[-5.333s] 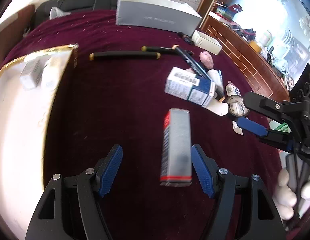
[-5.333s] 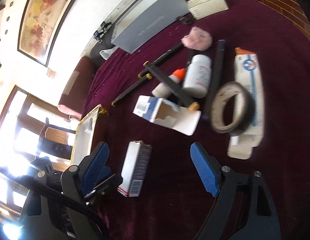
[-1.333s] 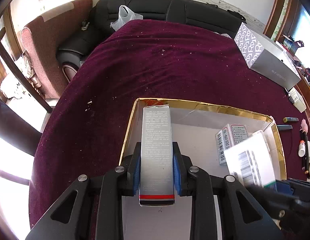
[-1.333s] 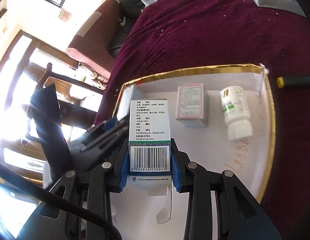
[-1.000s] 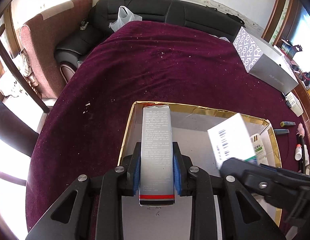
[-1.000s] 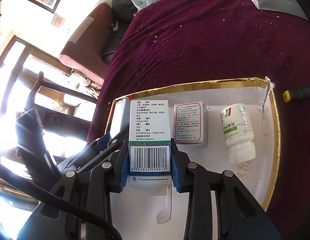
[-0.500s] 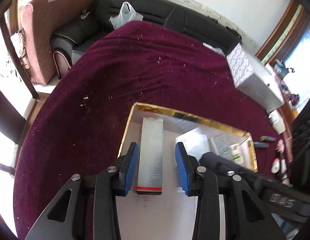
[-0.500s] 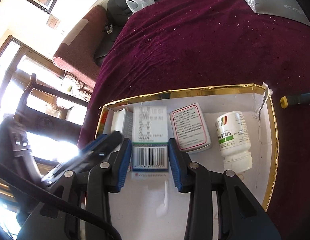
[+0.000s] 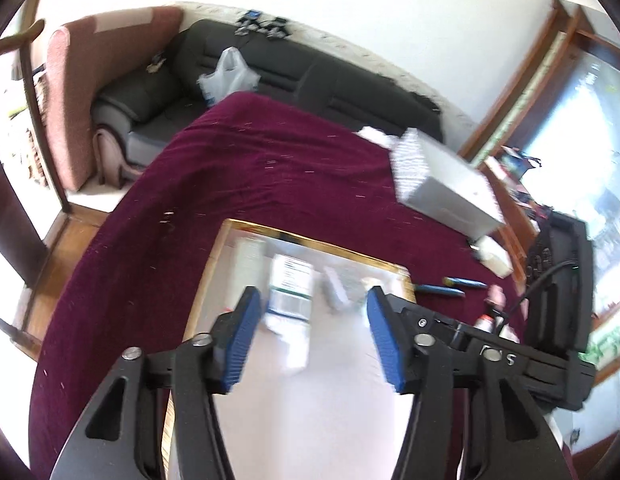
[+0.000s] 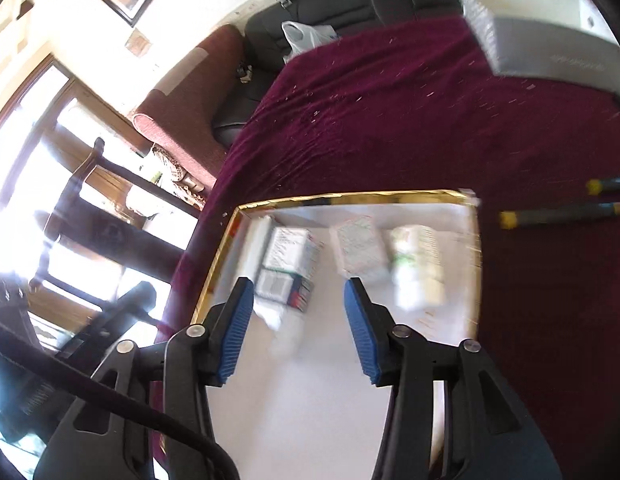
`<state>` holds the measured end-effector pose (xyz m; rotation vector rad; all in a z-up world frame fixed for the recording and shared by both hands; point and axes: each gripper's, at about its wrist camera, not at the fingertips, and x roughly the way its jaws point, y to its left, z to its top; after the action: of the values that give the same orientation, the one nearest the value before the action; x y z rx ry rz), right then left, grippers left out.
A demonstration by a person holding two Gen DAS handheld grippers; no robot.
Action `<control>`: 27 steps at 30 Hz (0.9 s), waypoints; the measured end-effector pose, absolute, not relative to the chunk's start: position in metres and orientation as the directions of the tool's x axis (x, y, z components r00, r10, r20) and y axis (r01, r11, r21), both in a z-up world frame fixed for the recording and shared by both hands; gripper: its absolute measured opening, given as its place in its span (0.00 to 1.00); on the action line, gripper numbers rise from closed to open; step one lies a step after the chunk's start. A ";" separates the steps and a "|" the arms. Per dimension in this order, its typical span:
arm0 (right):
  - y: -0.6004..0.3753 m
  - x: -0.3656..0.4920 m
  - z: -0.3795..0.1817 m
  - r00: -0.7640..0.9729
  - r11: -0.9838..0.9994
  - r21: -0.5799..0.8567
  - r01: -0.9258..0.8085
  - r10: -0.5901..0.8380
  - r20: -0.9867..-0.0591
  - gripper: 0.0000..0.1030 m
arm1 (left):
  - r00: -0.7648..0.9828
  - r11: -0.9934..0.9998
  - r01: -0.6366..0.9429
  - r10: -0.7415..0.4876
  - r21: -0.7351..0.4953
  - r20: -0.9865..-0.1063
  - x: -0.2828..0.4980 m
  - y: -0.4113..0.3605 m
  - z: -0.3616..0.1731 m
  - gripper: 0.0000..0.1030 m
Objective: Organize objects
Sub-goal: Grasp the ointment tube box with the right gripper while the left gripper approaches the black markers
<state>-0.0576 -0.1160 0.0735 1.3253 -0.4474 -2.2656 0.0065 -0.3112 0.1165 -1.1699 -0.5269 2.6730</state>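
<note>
In the left wrist view the left gripper point(image 9: 312, 338) fills the lower middle of the frame, its blue pads point(image 9: 241, 342) spread apart and the jaws opening, with nothing gripped between them. Beyond and below the pads lies the gold-rimmed tray point(image 9: 310, 240) on the maroon tablecloth point(image 9: 237, 176). Inside the tray, blurred, a tall grey box point(image 9: 249, 258) lies along the left wall, a white and green box point(image 9: 289, 288) sits next to it in the centre, and a smaller carton point(image 9: 337, 290) lies to its right. At the right edge of the frame part of the right gripper point(image 9: 510, 360) reaches in as a black body. Two dark pens point(image 9: 450, 286) lie on the cloth right of the tray, and a large grey box point(image 9: 446, 192) stands in the upper right. A black sofa point(image 9: 269, 76) runs across the top.

In the right wrist view the right gripper point(image 10: 297, 330) occupies the lower middle, pads point(image 10: 360, 334) apart and the jaws opening, empty. The tray point(image 10: 350, 197) sits in the centre. From left to right along its far side, all blurred, lie the tall grey box point(image 10: 257, 248), the white and green box point(image 10: 287, 266) with its barcode end toward the camera, the smaller carton point(image 10: 360, 250) and a white bottle point(image 10: 418, 266). The pens point(image 10: 562, 214) lie at the right edge, and the large grey box point(image 10: 542, 28) is in the upper right corner
</note>
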 end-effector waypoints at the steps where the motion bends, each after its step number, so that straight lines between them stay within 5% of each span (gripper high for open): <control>1: -0.102 -0.048 0.077 -0.432 -0.840 0.489 0.235 -0.541 -0.722 0.48 | -0.680 -0.921 -0.037 0.308 -0.388 -0.666 0.012 -0.304 0.121 0.54; 13: 0.151 0.045 0.098 -0.635 -0.892 0.441 -0.097 -0.286 -0.718 0.55 | -0.509 -0.844 -0.284 0.535 -0.455 -0.674 0.061 -0.150 0.109 0.58; 20: 0.204 0.038 0.076 -0.618 -0.871 0.457 -0.182 -0.260 -0.742 0.55 | -0.433 -0.855 -0.252 0.518 -0.453 -0.738 0.062 -0.108 0.073 0.58; 27: 0.239 0.034 0.053 -0.610 -0.893 0.305 -0.332 -0.044 -0.791 0.55 | -0.430 -0.882 -0.229 0.472 -0.412 -0.770 0.054 -0.102 0.064 0.58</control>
<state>0.0341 0.2389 0.0533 1.4399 -0.7185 -2.8889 0.0535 -0.1021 0.0643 -1.3653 -0.3438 2.3270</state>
